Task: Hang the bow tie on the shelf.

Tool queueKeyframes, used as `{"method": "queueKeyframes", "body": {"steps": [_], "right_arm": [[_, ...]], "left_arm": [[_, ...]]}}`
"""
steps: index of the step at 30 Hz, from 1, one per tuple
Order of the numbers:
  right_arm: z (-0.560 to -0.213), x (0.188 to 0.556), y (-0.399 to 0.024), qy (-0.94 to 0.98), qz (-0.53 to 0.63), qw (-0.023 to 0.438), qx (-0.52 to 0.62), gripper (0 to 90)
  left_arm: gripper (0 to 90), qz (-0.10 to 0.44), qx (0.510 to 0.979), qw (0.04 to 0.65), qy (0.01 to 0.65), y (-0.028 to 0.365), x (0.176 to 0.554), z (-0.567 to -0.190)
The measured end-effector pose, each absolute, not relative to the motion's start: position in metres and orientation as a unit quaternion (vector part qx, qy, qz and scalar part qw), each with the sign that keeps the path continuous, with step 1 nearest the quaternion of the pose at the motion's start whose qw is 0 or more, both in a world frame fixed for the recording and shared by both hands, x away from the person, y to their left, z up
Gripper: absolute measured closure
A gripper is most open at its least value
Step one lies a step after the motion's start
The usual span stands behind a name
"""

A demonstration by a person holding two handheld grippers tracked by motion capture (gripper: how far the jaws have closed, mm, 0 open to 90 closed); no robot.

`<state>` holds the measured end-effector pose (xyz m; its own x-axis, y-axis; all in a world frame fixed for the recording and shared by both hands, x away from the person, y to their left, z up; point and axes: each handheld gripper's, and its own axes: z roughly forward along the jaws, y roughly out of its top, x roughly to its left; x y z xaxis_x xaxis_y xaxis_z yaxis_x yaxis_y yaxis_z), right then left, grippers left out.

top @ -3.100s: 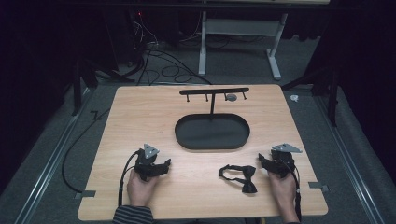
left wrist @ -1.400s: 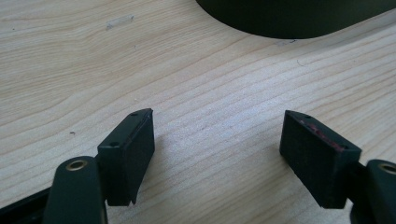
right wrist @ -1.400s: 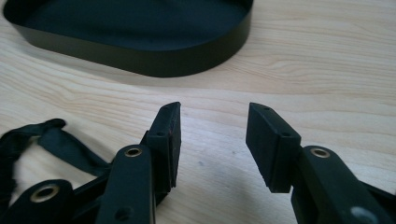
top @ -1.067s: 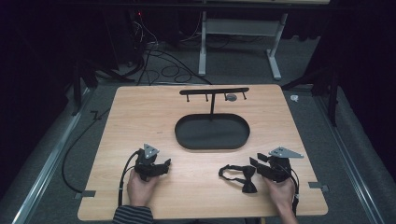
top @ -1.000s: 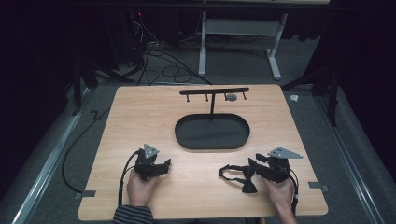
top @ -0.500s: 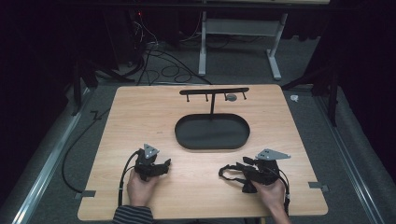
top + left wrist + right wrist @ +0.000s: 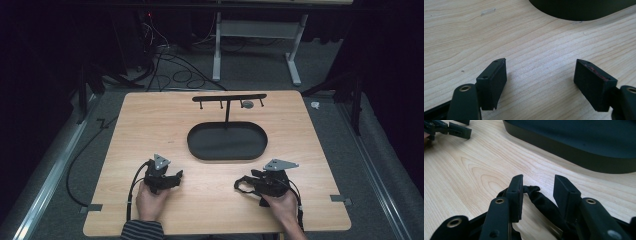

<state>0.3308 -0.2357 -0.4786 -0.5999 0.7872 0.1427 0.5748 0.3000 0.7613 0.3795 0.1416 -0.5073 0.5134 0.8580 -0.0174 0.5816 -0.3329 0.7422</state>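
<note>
1. The table (image 7: 150, 125) carries a black tray (image 7: 227, 141) with a hook stand (image 7: 228, 98) at its far edge.
2. The right hand (image 7: 284, 209) lies low at the near edge, its gripper (image 7: 536, 186) level and aimed leftward. Its jaws have just been closing, a black strap (image 7: 544, 203) between them, not yet pinched.
3. The left hand (image 7: 150, 200) rests near the front, its gripper (image 7: 540, 72) spread wide over bare wood, pointing toward the tray.
</note>
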Motion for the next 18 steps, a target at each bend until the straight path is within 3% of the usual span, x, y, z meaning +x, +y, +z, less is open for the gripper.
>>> {"method": "queueKeyframes", "body": {"steps": [18], "right_arm": [[-0.492, 0.339, -0.226, 0.82, 0.376, 0.114, 0.416, 68.7]], "left_arm": [[26.8, 0.193, 0.793, 0.357, 0.454, 0.142, 0.379, -0.507]]}}
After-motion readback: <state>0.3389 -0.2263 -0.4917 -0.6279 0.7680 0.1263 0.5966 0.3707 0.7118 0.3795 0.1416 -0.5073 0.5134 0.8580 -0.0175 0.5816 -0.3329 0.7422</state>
